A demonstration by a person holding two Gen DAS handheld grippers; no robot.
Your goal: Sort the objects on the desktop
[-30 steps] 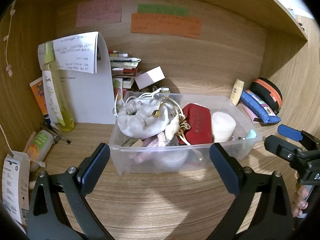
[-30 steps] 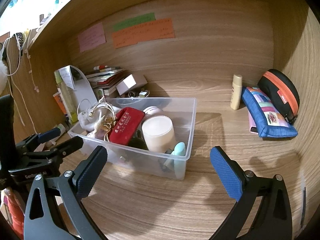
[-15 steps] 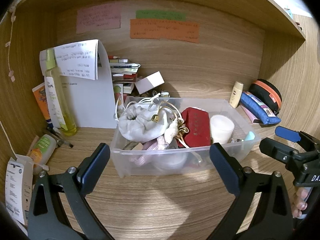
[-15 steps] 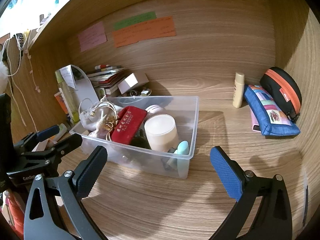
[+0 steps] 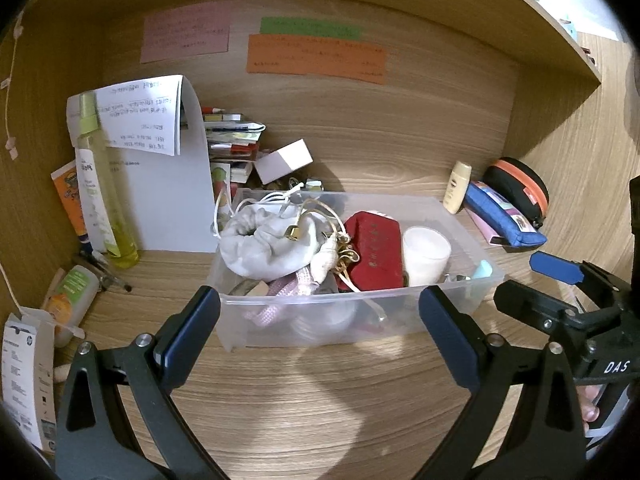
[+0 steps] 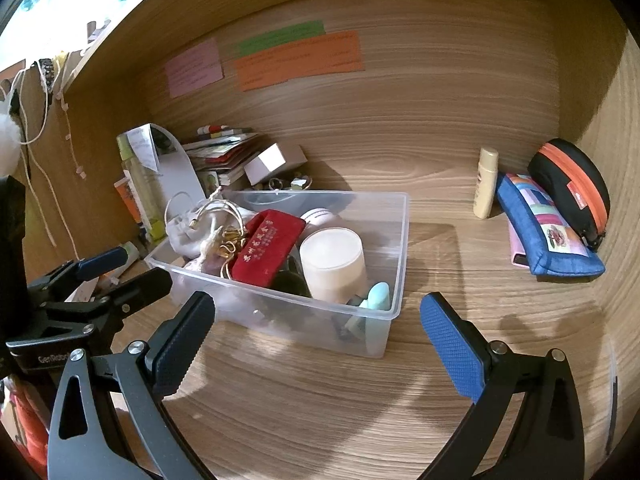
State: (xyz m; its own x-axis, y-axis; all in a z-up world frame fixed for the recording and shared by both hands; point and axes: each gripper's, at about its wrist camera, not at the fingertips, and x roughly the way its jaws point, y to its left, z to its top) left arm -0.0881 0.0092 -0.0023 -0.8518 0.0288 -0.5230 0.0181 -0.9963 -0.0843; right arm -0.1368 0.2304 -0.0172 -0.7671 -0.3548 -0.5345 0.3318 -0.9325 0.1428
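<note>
A clear plastic bin [image 5: 460, 220] [image 6: 402, 240] stands on the wooden desk. It holds a white cloth pouch [image 5: 268, 240], a red case [image 5: 374, 250] [image 6: 268, 246], a white candle jar [image 5: 424, 250] [image 6: 332, 262], a teal item [image 6: 378, 298] and cords. My left gripper [image 5: 320, 330] is open and empty, just in front of the bin. My right gripper [image 6: 316, 334] is open and empty, at the bin's near right corner. Each gripper shows in the other's view, the left one [image 6: 120, 276] and the right one [image 5: 556, 284].
A yellow-green bottle [image 5: 100, 192], papers [image 5: 160, 168], stacked books [image 5: 232, 136] and a white box [image 5: 284, 160] stand at back left. A small tube [image 5: 68, 300] lies left. A cream bottle [image 6: 486, 182], blue pouch [image 6: 548, 232] and black-orange case [image 6: 572, 184] sit at right.
Both grippers have drawn back a little from the bin, which looks slightly smaller and farther. Nothing was grasped or moved.
</note>
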